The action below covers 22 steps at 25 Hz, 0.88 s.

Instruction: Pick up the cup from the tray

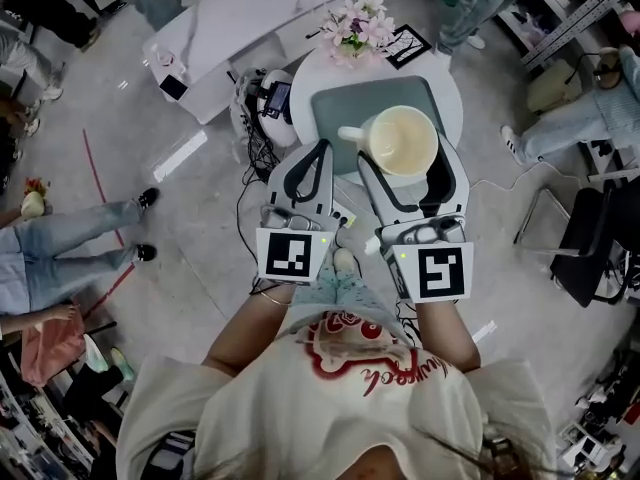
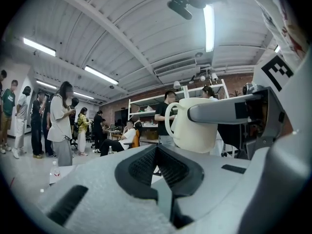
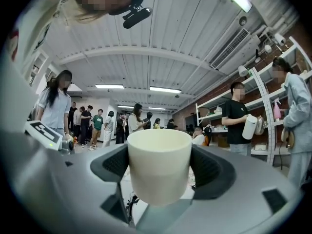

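The cream cup (image 1: 400, 140) is lifted off the grey tray (image 1: 335, 103) and tipped so I look into its open mouth, with the handle (image 1: 350, 134) pointing left. My right gripper (image 1: 407, 155) is shut on the cup, one finger on each side. In the right gripper view the cup (image 3: 158, 165) fills the gap between the dark pads (image 3: 109, 165). My left gripper (image 1: 320, 151) hangs just left of the cup, shut and empty. From the left gripper view the cup (image 2: 195, 128) shows to the right, clasped by the other gripper's finger (image 2: 224, 111), beyond my left gripper (image 2: 161, 167).
The tray rests on a small round white table (image 1: 300, 73) with a bunch of pink flowers (image 1: 358, 23) and a black card (image 1: 405, 46). A white bench (image 1: 240, 18) stands behind. Cables (image 1: 255, 148) lie on the floor. People stand around, and a chair (image 1: 590, 238) is at the right.
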Each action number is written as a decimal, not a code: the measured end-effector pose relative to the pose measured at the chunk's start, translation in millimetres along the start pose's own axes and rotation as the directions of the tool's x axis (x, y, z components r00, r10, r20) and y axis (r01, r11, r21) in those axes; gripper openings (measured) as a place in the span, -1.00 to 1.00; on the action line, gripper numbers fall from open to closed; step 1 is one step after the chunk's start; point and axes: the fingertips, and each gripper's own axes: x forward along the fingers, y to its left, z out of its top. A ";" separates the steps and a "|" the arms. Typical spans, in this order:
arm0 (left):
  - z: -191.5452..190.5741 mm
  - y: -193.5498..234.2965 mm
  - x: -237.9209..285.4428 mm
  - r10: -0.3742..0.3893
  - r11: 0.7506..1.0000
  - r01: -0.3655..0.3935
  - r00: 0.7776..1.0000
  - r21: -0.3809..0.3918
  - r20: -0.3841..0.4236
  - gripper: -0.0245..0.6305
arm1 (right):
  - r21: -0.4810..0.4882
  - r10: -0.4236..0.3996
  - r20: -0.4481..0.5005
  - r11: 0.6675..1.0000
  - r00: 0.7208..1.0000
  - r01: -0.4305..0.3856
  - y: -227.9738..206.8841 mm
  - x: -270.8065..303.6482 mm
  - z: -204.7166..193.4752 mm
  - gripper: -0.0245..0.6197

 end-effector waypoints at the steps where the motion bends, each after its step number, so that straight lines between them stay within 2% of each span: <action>1: -2.2 -1.3 -1.1 0.002 1.000 -0.002 1.000 0.009 -0.003 -0.90 | 0.002 0.007 0.004 1.000 1.000 -0.007 0.6 -2.2 2.4 0.28; 6: -13.4 -18.7 -6.8 -0.013 0.998 0.014 1.000 0.055 -0.008 -0.90 | 0.013 0.070 0.027 0.997 0.997 -0.071 13.9 -17.2 16.2 0.28; 12: -4.6 -37.8 -29.3 -0.011 0.999 0.010 1.000 0.046 0.019 -0.90 | 0.015 0.118 0.032 0.993 0.993 -0.118 39.0 -39.7 24.4 0.28; 17: -2.8 -38.8 -72.3 0.006 0.997 -0.008 0.999 0.071 0.033 -0.90 | 0.019 0.084 0.029 0.996 0.996 -0.085 54.9 -70.8 23.0 0.28; 22: 0.4 -53.2 -132.2 -0.009 0.998 0.006 0.999 0.059 0.051 -0.90 | 0.004 0.011 0.051 1.000 0.999 -0.011 80.9 -122.8 31.2 0.28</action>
